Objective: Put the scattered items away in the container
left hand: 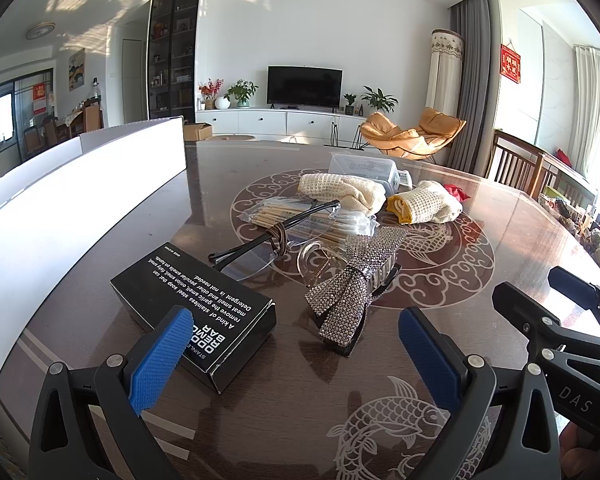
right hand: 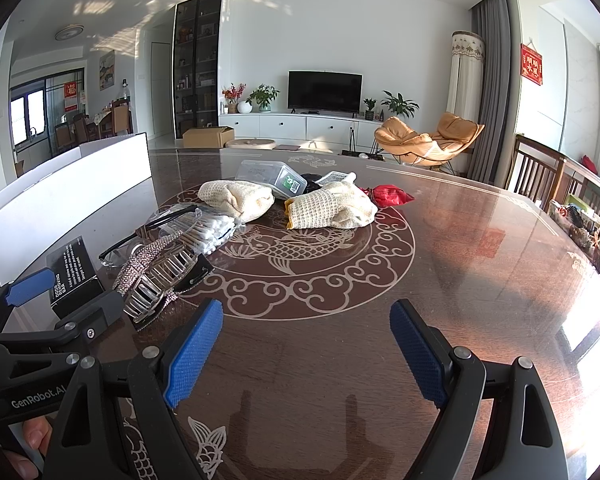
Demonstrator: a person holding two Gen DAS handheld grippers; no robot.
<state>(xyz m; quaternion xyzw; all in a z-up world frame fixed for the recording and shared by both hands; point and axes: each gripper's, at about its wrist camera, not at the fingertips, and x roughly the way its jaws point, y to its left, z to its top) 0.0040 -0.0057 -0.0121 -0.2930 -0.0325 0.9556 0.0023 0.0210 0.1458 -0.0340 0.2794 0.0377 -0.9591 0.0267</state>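
Several loose items lie on the dark patterned table [left hand: 500, 240] in the left wrist view, beside the white container [left hand: 100, 184] along its left edge. The left gripper [left hand: 296, 356] stands spread and empty, its left pad over the corner of the black box [left hand: 204, 312], which looks stiff, light and easy to pinch across its narrow sides. Just right of it sits the rhinestone bow clip [left hand: 352, 292], rigid but bumpy and probably slippery, best taken across the bow's waist. Behind are clear glasses [left hand: 260, 248], likely fragile and safest held by the black temple arm, a packet of cotton swabs [left hand: 300, 216], soft and crinkly, and two cream knit cloths [left hand: 344, 192], limp enough to take by any fold. In the right wrist view, the right gripper [right hand: 306, 352] is likewise released, holding nothing, over bare table; the clip [right hand: 156, 280] lies to its left, the cloths [right hand: 332, 204] and a clear plastic box [right hand: 272, 176] lie beyond, and a red wrapper [right hand: 388, 196], probably thin and light, is beside them.
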